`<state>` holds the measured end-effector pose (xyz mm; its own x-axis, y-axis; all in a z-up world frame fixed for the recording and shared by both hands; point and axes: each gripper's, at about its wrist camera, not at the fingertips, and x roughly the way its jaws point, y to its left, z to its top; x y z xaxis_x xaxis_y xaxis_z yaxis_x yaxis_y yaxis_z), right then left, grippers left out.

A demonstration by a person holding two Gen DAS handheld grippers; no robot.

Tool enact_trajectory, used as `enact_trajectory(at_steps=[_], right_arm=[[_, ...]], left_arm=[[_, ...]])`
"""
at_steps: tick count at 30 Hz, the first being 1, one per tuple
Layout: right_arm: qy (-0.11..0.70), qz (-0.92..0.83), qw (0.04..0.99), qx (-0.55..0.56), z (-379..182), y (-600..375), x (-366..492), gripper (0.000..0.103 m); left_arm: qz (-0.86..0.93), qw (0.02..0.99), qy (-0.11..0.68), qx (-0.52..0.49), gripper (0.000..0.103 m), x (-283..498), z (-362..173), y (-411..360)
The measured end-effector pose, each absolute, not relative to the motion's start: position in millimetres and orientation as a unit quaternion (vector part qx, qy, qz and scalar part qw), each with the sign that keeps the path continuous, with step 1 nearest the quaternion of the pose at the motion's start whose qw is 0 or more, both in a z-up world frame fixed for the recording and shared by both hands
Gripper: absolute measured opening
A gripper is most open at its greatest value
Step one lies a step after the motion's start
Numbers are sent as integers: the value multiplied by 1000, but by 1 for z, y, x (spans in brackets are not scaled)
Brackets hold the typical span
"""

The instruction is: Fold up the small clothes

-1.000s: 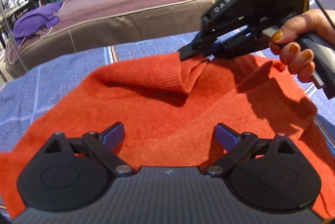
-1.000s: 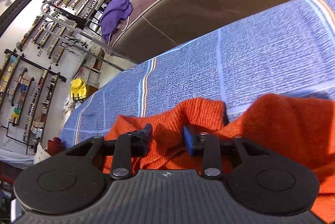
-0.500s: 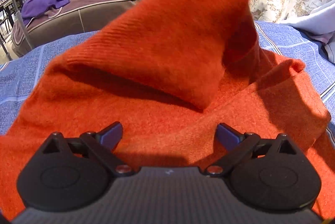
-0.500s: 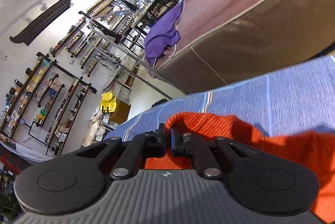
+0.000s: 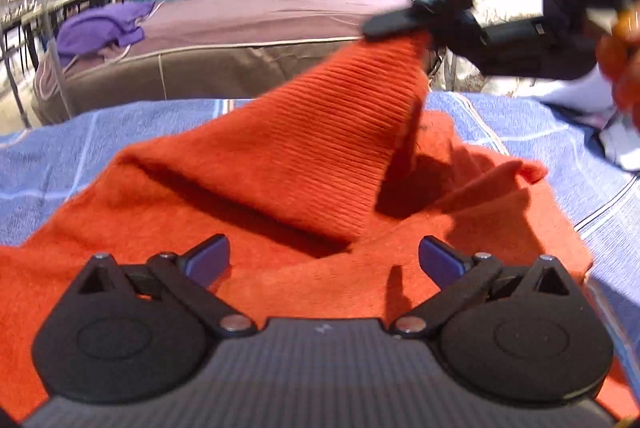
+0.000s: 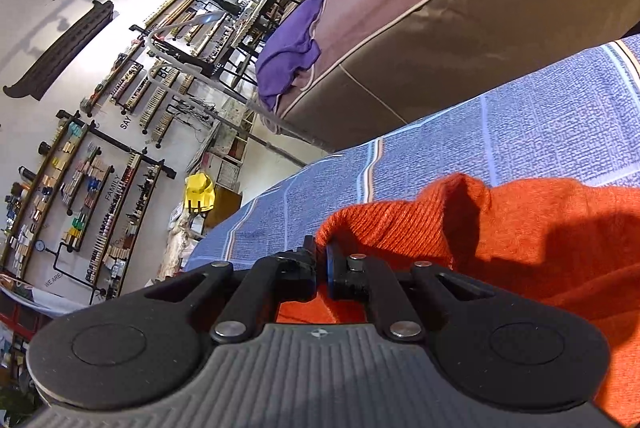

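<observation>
An orange knit sweater point(image 5: 280, 163) lies on the blue patterned cloth point(image 5: 60, 155). Its ribbed part is lifted into a taut peak. My right gripper point(image 5: 404, 27) holds that peak at the upper right of the left wrist view. In the right wrist view the right gripper point(image 6: 320, 260) is shut on the sweater point(image 6: 520, 236), a ribbed fold bulging just past its fingertips. My left gripper point(image 5: 324, 256) hovers low over the flat near part of the sweater. Its jaws are opening wide, with nothing pinched between them.
A brown mattress point(image 5: 256, 39) with a purple garment point(image 5: 100, 27) on it stands beyond the cloth. A hand point(image 5: 620, 59) holds the right gripper at the far right. Wall racks of small items point(image 6: 80, 167) fill the left of the right wrist view.
The right gripper closed on the sweater's ribbed edge and rose, pulling it from a low fold into a tall peak. The left gripper's jaws spread a little wider.
</observation>
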<state>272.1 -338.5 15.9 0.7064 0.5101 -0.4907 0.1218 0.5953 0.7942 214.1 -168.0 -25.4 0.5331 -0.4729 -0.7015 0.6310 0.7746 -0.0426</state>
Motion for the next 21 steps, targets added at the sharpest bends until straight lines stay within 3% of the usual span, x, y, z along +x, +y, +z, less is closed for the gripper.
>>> enact_trajectory(at_steps=[1,3,5,6,8,9,11,13,14,17,21], right_arm=[[364,123,815,433,17,-337,273,9],[365,123,816,432,18,-334,274,9],[364,125,819,426,20,-335,274,9],[362,123,826,414,22,-335,274,10],[357,103,856,359,28,-336,272,11],[355,92,871,326,28,-336,272,16],[353,64,892,275,24,-334,267,39],[353,43,899,254,11,-334,257,86],[361,40,897,252,1,-332,252,95],[378,77,896,221,-21,-313,240,99],[381,33,917,112,-33,-283,230,93]], left_arm=[[-284,878,362,130,102,217,-31,-178],[-244,893,358,124,86,228,-39,-185],[-216,897,377,76,28,248,-40,-178],[-213,896,388,41,22,257,-37,-168],[-211,900,380,15,16,266,-25,-152],[-207,907,366,23,13,267,-17,-144],[-205,914,350,27,8,268,-2,-128],[-210,911,353,31,8,271,7,-116],[-214,909,357,28,8,273,10,-109],[-220,905,362,44,8,275,10,-106],[-218,893,389,63,10,264,0,-98]])
